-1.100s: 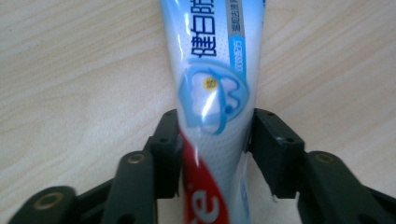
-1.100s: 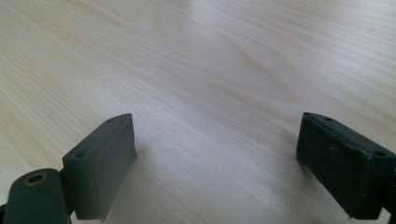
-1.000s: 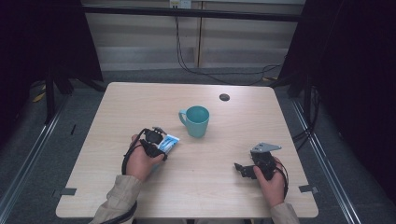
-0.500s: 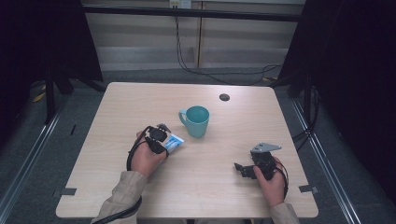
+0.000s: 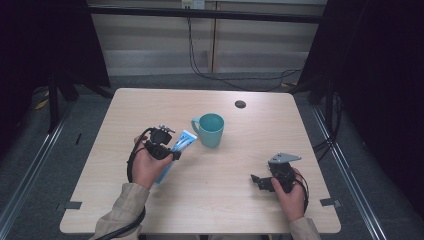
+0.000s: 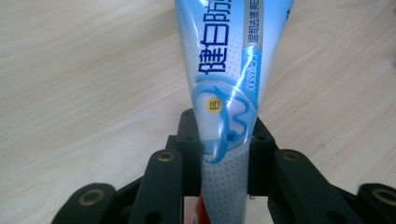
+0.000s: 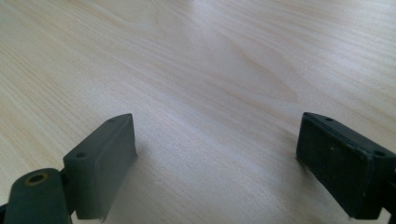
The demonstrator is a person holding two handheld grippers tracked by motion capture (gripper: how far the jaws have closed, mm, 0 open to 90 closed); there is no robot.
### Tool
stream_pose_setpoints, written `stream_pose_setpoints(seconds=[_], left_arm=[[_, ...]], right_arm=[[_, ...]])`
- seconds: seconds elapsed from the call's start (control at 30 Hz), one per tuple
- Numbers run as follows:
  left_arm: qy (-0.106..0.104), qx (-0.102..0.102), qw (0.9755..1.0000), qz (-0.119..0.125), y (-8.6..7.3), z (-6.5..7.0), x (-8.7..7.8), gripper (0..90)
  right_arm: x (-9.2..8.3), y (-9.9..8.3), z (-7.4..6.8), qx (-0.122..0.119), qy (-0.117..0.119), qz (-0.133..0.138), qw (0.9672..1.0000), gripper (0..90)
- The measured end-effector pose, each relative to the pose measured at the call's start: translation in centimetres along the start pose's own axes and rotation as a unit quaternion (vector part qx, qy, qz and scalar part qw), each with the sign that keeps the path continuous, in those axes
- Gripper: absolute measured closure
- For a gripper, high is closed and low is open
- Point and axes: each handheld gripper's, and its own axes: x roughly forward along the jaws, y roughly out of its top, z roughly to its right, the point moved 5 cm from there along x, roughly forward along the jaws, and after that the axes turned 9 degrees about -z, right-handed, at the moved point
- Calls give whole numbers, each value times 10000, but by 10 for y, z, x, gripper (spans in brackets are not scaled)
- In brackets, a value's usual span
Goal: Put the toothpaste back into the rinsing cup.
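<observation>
Pale wood counter (image 5: 215, 200) carries the work. Nearest, the right gripper (image 5: 261, 181) rests low with fingers spread, holding nothing. The left gripper (image 5: 169, 147) has just closed its fingers on the tube (image 6: 231, 84), which looks lifted clear: pickup done. Placing is left, likely into the mug (image 5: 210, 129) just beyond. The tube is soft, blue-white, printed, narrowing between the pads.
</observation>
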Motion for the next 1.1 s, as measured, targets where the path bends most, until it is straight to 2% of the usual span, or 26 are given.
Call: stream_pose_setpoints(seconds=[0.07,0.17,0.43,0.6,0.8,0.83,1.1], left_arm=[[-27,50,10000,39,1,0,-2,729],[-231,-23,9993,293,4,1,-8,729],[-353,55,9980,521,9,2,-15,729],[-350,74,9971,666,12,3,-18,730],[-368,99,9948,949,18,4,-25,730],[-412,42,9935,1065,21,4,-26,730],[-531,-3,9900,1311,26,4,-30,730]], right_arm=[[0,0,0,-1,0,1,10000,113],[0,0,0,-1,1,-1,10000,113],[0,0,0,0,2,-1,10000,113],[0,0,0,-2,2,0,10000,113],[0,0,0,-3,2,0,10000,113],[0,0,0,-2,2,0,10000,113],[0,0,0,-2,3,-1,10000,113]])
